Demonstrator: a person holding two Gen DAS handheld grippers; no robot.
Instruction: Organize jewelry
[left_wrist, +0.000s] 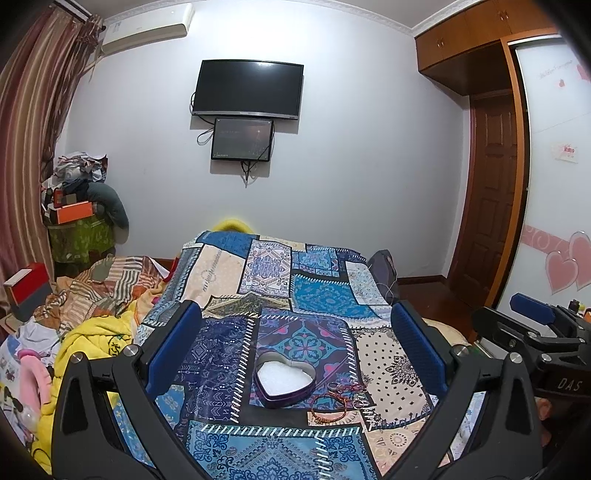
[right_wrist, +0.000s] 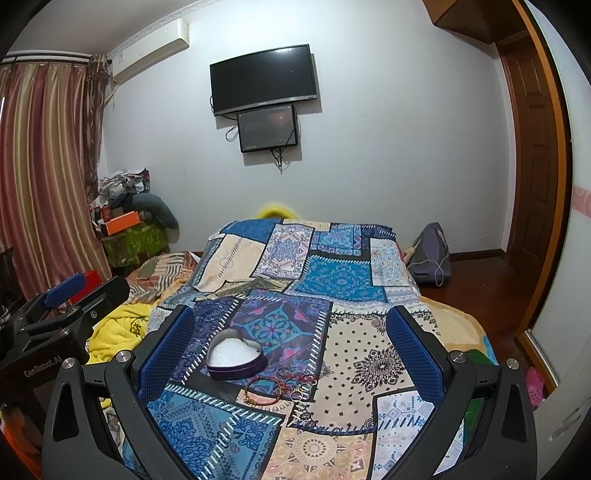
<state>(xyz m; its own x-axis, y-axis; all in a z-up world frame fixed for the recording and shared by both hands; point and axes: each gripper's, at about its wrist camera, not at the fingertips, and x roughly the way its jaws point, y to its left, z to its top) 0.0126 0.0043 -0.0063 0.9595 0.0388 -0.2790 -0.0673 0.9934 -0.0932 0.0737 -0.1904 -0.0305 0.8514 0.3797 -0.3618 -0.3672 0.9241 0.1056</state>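
A purple heart-shaped tin (left_wrist: 283, 382) with white filling lies open on the patchwork bedspread (left_wrist: 321, 295); it also shows in the right wrist view (right_wrist: 236, 357). Just right of it lie a red-and-gold bracelet (left_wrist: 328, 406), also in the right wrist view (right_wrist: 264, 392), and small rings and earrings (left_wrist: 349, 388), also in the right wrist view (right_wrist: 300, 382). My left gripper (left_wrist: 295, 325) is open and empty, above the tin. My right gripper (right_wrist: 290, 325) is open and empty, above the jewelry. Each gripper shows at the edge of the other's view.
Yellow and striped blankets (left_wrist: 92, 332) are heaped left of the bedspread. A pile of boxes and clothes (left_wrist: 79, 206) stands in the far left corner. A grey bag (right_wrist: 430, 254) lies on the wooden floor at the right. A wardrobe (left_wrist: 554, 177) and door are to the right.
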